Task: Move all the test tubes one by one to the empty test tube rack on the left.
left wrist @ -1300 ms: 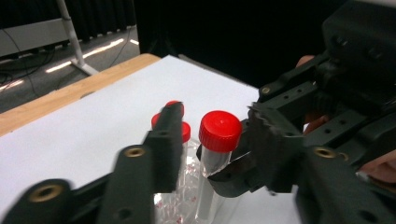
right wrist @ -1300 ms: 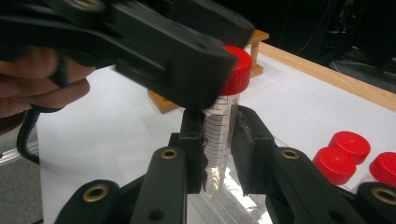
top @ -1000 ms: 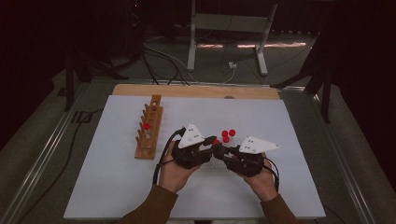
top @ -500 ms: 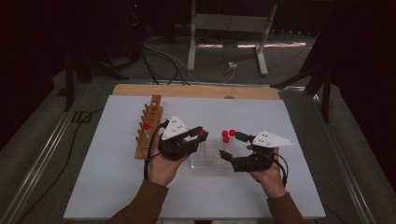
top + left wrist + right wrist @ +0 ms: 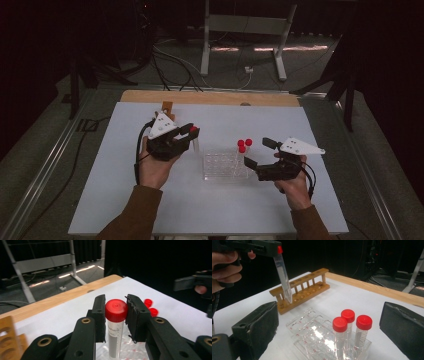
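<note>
Four red-capped tubes [image 5: 348, 325] were counted: three stood in the one clear plastic rack [image 5: 225, 165], and one [image 5: 115, 325] was lifted left of that rack. One wooden rack [image 5: 299, 290] stood beyond it.

Table [image 5: 125, 210]: white top with a wooden strip along the 12 o'clock edge. Clear plastic rack [image 5: 225, 164] stands near centre, holding three red-capped tubes [image 5: 244, 145] at its 2 o'clock corner. Wooden rack [image 5: 300, 289] stands toward 10 o'clock, well apart.

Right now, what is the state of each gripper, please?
Left gripper: closed on a red-capped tube.
Right gripper: fingers just opened, holding nothing.
</note>
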### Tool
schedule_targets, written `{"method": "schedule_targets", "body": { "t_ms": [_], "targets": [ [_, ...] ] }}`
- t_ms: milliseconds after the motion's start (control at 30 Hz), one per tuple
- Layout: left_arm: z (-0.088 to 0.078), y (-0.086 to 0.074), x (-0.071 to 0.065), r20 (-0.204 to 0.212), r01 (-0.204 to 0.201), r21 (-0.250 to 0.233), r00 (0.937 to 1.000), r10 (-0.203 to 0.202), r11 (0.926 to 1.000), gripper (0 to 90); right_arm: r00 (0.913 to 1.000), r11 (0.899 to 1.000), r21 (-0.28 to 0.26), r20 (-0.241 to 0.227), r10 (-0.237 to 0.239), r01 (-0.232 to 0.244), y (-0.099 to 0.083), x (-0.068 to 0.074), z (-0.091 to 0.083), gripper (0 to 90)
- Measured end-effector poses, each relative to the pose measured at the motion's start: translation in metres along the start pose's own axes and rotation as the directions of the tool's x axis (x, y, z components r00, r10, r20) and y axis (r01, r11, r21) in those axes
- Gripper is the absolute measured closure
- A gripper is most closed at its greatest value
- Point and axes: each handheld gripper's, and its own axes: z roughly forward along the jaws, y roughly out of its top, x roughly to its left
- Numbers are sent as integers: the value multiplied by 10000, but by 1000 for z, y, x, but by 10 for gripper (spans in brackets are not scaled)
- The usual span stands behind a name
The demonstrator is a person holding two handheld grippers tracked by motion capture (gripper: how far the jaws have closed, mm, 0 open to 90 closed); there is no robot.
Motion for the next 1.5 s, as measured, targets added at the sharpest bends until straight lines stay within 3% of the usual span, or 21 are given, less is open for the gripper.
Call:
{"method": "schedule_targets", "body": {
  "t_ms": [267, 733, 1300, 1500],
  "targets": [
    [-11, -1, 25, -848, 221, -42, 9961, -224, 9997, 712, 10000, 9999, -68, 48, 84, -83, 0, -1, -1, 19],
    [-15, -6, 62, -1881, 464, 58, 9811, -444, 9989, 712, 10000, 9999, -64, 35, 89, -89, -2, -2, 0, 19],
    [-11, -11, 80, -2881, 630, 144, 9559, -562, 9979, 711, 10000, 10000, -37, -22, 83, -83, -3, -2, 1, 20],
    [-8, -17, 83, -2931, 718, 426, 9544, -562, 9965, 710, 10000, 10000, 1, -41, 78, -78, -4, -1, 2, 20]
  ]
}}
